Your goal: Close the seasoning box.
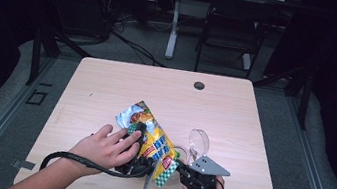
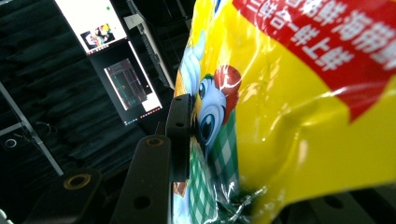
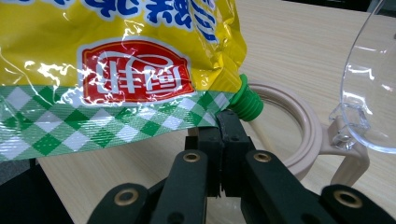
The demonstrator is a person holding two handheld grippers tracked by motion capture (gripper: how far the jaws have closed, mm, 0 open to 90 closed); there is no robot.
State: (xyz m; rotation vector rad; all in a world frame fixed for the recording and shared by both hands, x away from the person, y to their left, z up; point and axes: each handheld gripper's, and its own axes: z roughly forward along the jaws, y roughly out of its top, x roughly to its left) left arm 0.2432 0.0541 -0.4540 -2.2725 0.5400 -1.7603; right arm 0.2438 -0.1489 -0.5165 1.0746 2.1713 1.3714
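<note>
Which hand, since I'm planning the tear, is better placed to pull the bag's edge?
Right, probably: right tool is shut on the snack bag's checked edge; left tool meets its puffy side.

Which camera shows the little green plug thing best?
The right gripper view: the green plug sits close up, just under the yellow snack bag, above a beige ring. The high view shows the bag small, and I cannot make out the plug there. The left gripper view shows bag, no plug.
</note>
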